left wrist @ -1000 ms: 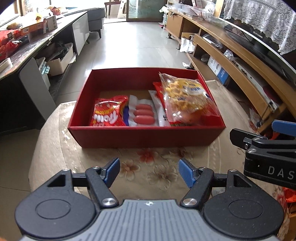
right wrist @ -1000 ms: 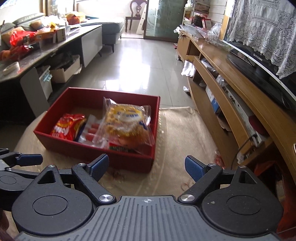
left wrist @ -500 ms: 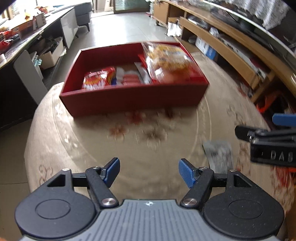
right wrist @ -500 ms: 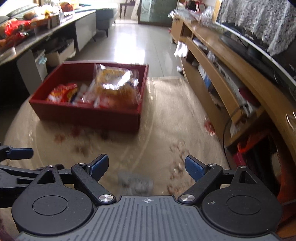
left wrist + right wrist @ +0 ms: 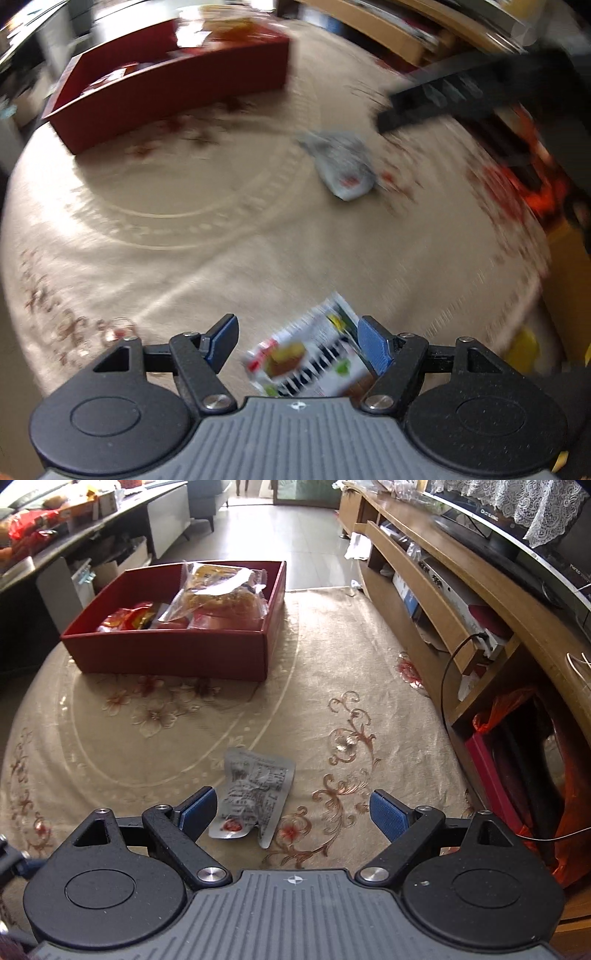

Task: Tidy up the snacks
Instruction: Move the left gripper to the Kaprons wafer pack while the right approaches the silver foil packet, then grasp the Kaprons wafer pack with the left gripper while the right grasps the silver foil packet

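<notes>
Right wrist view is mostly filled by a round table under a beige flowered tablecloth (image 5: 369, 657), and it's the sharper of the two pictures. A red box (image 5: 173, 653) is seen in the upper left part of the frame, sat on the cloth, with a clear bag of yellow snacks (image 5: 221, 590) leaned inside toward its right end and a red snack pack (image 5: 125, 618) tucked in at its left end. A wooden TV shelf (image 5: 461, 602) is run along the right side of the frame. Lower down, a crumpled silver packet (image 5: 255, 792) is laid flat on the cloth well apart from the box, just in front of the right gripper (image 5: 291, 814), whose jaws are spread wide with nothing held; the packet is nearer the left-hand fingertip and isn't clearly touched by it. Left wrist view is badly smeared by motion, but the red box (image 5: 177, 88) can be made out at upper left and the silver packet (image 5: 341, 166) right of centre. At the bottom centre, a printed snack pouch (image 5: 314, 358) is seen lying between the blue pads of the left gripper (image 5: 297, 339), jaws spread wide, pouch not pinched as far as can be told.
</notes>
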A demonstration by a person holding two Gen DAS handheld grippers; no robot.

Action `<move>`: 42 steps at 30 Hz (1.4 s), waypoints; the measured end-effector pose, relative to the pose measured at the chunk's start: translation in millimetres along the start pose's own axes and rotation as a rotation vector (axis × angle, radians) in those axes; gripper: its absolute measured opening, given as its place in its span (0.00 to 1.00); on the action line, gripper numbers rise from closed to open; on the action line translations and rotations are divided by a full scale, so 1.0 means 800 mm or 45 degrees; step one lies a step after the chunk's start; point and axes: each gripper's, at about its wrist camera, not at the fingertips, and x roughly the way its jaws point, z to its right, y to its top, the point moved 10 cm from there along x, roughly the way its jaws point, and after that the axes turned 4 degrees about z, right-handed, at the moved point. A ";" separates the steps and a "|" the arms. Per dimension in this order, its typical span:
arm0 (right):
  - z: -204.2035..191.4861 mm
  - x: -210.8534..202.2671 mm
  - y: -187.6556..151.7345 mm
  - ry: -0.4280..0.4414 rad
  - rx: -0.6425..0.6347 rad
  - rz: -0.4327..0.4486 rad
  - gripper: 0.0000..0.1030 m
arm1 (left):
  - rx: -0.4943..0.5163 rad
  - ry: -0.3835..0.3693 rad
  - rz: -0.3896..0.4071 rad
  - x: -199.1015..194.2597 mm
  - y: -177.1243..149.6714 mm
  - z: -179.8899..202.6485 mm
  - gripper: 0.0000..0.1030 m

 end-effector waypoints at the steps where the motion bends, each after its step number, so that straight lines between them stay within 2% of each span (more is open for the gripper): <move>1: 0.001 -0.001 -0.001 0.004 -0.004 0.000 0.91 | 0.063 -0.026 -0.018 0.000 -0.003 0.006 0.66; 6: 0.013 0.000 -0.005 0.020 0.018 -0.011 0.91 | 0.424 -0.052 -0.079 0.002 -0.020 0.028 0.72; 10: 0.022 0.007 -0.005 0.030 0.055 -0.032 0.91 | 0.518 -0.092 -0.122 0.014 -0.028 0.036 0.72; 13: 0.019 0.018 -0.006 0.038 0.060 -0.060 0.91 | 0.573 -0.070 -0.084 0.020 -0.027 0.039 0.75; 16: 0.005 0.032 -0.011 0.056 0.033 -0.108 0.91 | 0.570 -0.046 -0.071 0.024 -0.021 0.035 0.75; 19: -0.012 0.044 -0.014 0.068 -0.005 -0.149 0.91 | 0.537 -0.028 -0.114 0.036 -0.018 0.020 0.63; 21: -0.019 0.051 -0.014 0.072 -0.016 -0.170 0.91 | 0.511 -0.047 -0.124 0.036 -0.018 0.015 0.62; 26: -0.029 0.073 -0.017 0.089 0.018 -0.236 0.91 | 0.521 -0.025 -0.107 0.034 -0.019 0.018 0.58; 30: -0.028 0.093 -0.026 0.040 0.016 -0.290 0.91 | 0.474 -0.018 -0.105 0.034 -0.018 0.020 0.58; 36: -0.034 0.104 -0.029 0.046 -0.002 -0.295 0.78 | 0.403 -0.024 -0.123 0.033 -0.018 0.014 0.58; 38: -0.033 0.102 -0.027 0.041 -0.007 -0.285 0.67 | 0.379 -0.025 -0.122 0.033 -0.016 0.011 0.58; 42: -0.038 0.097 -0.029 0.073 -0.018 -0.283 0.63 | 0.353 -0.022 -0.122 0.032 -0.014 0.004 0.58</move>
